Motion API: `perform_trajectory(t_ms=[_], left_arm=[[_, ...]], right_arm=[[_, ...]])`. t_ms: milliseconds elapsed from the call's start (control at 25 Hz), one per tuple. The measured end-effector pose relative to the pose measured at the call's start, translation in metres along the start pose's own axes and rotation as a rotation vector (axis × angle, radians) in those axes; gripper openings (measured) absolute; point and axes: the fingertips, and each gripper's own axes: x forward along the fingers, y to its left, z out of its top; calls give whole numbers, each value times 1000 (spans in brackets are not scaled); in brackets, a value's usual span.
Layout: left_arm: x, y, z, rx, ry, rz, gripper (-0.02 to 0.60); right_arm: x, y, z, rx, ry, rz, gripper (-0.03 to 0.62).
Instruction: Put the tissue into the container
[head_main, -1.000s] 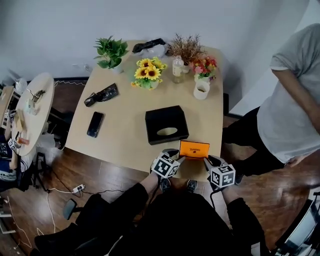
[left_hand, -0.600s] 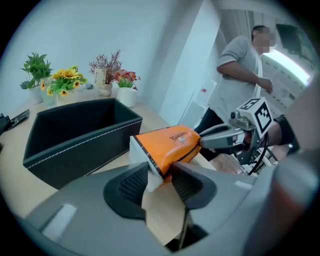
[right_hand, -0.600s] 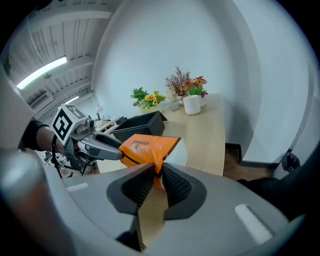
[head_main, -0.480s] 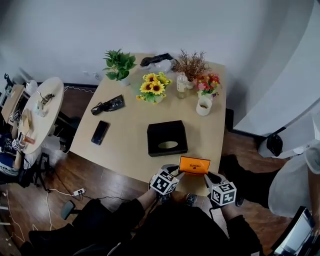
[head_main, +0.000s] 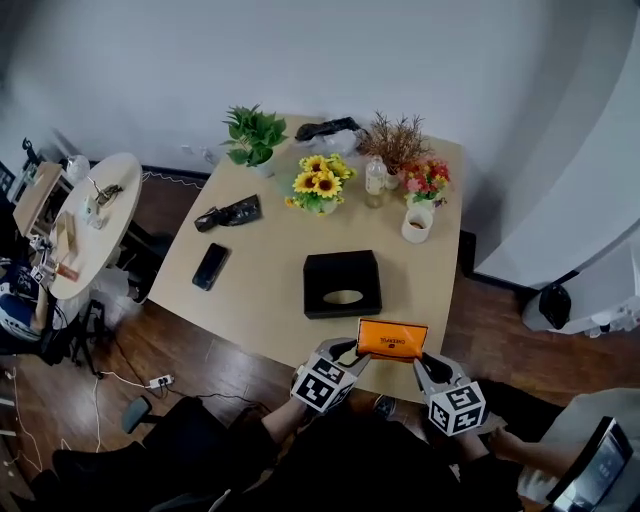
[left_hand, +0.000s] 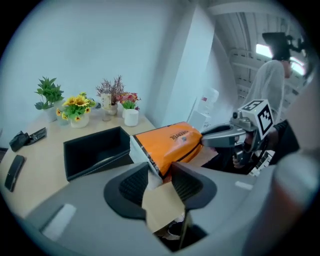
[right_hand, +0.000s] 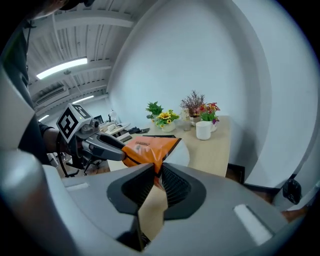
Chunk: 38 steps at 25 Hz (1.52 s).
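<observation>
An orange tissue pack (head_main: 392, 339) hangs over the table's near edge, between my two grippers. My left gripper (head_main: 350, 350) is shut on the pack's left end, whose white side (left_hand: 145, 155) sits between the pads. My right gripper (head_main: 422, 360) is shut on the pack's right end (right_hand: 150, 150), pinching a thin fold of the wrapper. The black container (head_main: 340, 262) stands open-topped on the table just beyond the pack, slightly to its left; its hollow inside (left_hand: 95, 150) shows in the left gripper view.
A phone (head_main: 211, 266) and a black pouch (head_main: 230, 212) lie on the table's left side. Sunflowers (head_main: 320, 183), a green plant (head_main: 253, 133), a bottle (head_main: 376, 175) and a white cup (head_main: 418, 222) line the far edge. A round side table (head_main: 75, 220) stands left.
The person standing at the right has gone from the head view, and the camera has shifted. The pack stays held between both grippers at the near edge.
</observation>
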Motion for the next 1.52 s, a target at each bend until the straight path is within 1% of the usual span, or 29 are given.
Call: perform_trajectory(t_ms=[200,400,760,1000,1280,1520], left_arm=[[-35,-2,17,-3,-33,38,127],[-63,-6,32,17,-82,86,127],[-117,1,43,-5,-158,214,127],[-138,5,56,-7,-206,281,127],[-145,4,63,-12,-226,308,127],[-148,5,71,-1,-239,314,127]], right_arm=[[-11,20,28,-30,-36,55,51],[-22,36,53,-77,-69,82,51],[-23,74,96,-171,-133,194,51],[-21,84,119,-214,-166,244,49],[-23,87,129,-238,-186,272,49],[-26,87,138,-257,-206,272,49]])
